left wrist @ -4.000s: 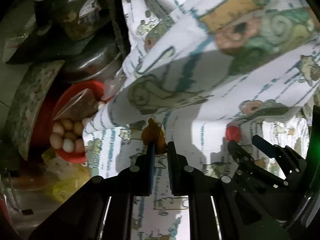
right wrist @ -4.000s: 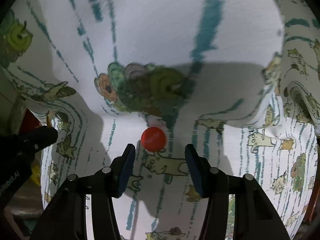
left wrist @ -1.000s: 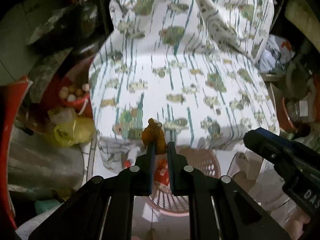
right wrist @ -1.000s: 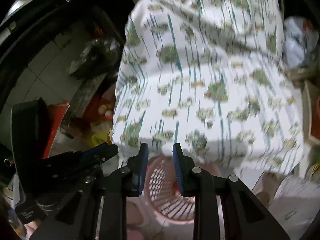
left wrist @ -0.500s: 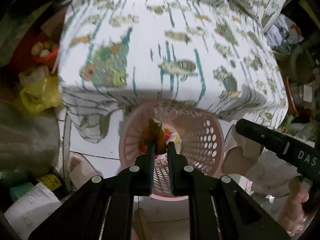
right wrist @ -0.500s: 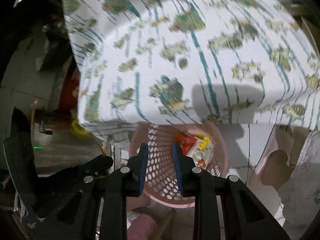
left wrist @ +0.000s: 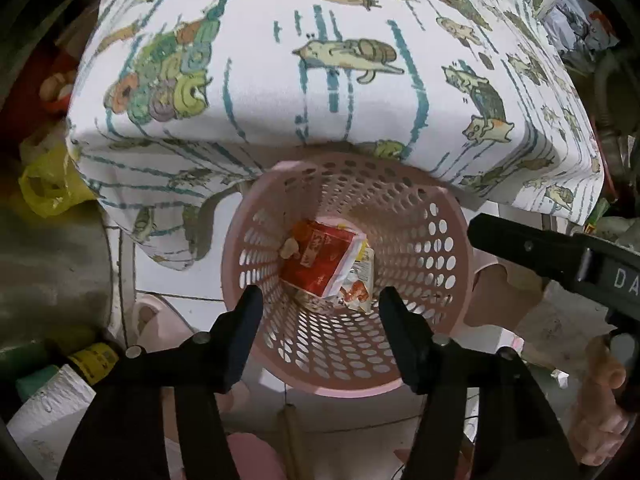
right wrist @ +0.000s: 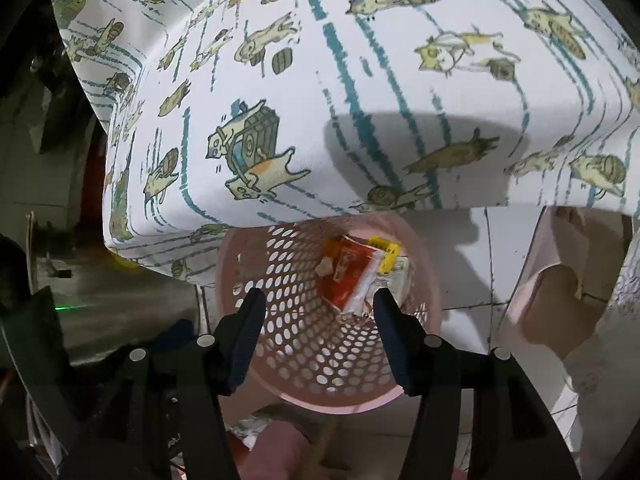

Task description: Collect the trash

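Trash (left wrist: 326, 262) lies in the pink basket (left wrist: 448, 240), directly beneath both hand-held grippers; left hand-held gripper (left wrist: 320, 304) and right hand-held gripper (right wrist: 318, 306), jaws just opened, stand wide and empty.

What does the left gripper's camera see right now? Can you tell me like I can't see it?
The open left gripper hangs over a pink basket with holes, holding nothing. Inside lie a red wrapper and a small tan scrap. A cat-patterned tablecloth hangs behind it.
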A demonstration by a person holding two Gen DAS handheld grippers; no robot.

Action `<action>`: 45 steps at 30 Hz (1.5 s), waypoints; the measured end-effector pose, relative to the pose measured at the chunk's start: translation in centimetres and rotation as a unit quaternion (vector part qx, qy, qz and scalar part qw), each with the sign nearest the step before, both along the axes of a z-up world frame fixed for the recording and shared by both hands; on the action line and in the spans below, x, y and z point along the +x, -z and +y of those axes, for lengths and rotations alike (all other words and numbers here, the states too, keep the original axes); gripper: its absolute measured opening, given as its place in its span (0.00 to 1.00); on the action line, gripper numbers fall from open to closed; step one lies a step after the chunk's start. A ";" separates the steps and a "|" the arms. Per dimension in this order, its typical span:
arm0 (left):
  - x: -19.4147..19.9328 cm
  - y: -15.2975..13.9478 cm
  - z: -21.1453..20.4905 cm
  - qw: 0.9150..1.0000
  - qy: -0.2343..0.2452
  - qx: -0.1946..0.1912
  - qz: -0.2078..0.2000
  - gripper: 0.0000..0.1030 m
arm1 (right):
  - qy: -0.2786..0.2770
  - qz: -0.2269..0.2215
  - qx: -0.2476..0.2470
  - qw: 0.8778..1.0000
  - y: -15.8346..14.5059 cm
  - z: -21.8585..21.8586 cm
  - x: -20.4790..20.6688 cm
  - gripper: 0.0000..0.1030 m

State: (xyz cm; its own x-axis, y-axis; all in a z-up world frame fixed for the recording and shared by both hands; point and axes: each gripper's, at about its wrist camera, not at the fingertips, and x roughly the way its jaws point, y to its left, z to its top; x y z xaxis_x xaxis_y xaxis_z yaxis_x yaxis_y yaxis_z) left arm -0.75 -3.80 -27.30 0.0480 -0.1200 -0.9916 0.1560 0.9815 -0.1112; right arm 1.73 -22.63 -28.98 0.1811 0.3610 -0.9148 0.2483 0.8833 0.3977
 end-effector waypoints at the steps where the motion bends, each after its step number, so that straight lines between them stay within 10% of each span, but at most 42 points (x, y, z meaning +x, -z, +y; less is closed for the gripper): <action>1: 0.0 -0.2 0.1 1.000 0.000 0.002 -0.003 0.58 | 0.001 -0.001 -0.001 1.000 -0.2 -0.1 0.0 0.57; 14: -0.4 -5.8 1.1 0.996 -0.004 0.030 -0.078 0.65 | -0.012 -0.049 0.001 0.999 -6.1 0.2 -1.4 0.59; 23: -1.0 -12.4 2.3 0.985 -0.008 0.044 -0.168 0.85 | -0.028 -0.132 -0.083 0.987 -13.8 0.8 -3.5 0.65; 34: -3.0 -19.9 3.1 0.956 -0.005 0.069 -0.286 1.00 | -0.044 -0.261 -0.202 0.943 -21.7 2.0 -6.5 0.92; 45: -3.9 -22.6 3.6 0.938 -0.026 0.048 -0.343 1.00 | -0.041 -0.323 -0.227 0.918 -23.6 3.2 -7.5 0.92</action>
State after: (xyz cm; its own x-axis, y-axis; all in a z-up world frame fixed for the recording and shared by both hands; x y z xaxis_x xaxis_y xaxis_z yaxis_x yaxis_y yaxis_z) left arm -4.64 -0.18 -4.68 0.6820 -0.0120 -0.7313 0.1104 0.9901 0.0867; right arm -5.79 -19.40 -5.34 0.7286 0.0057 -0.6849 0.0152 0.9996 0.0245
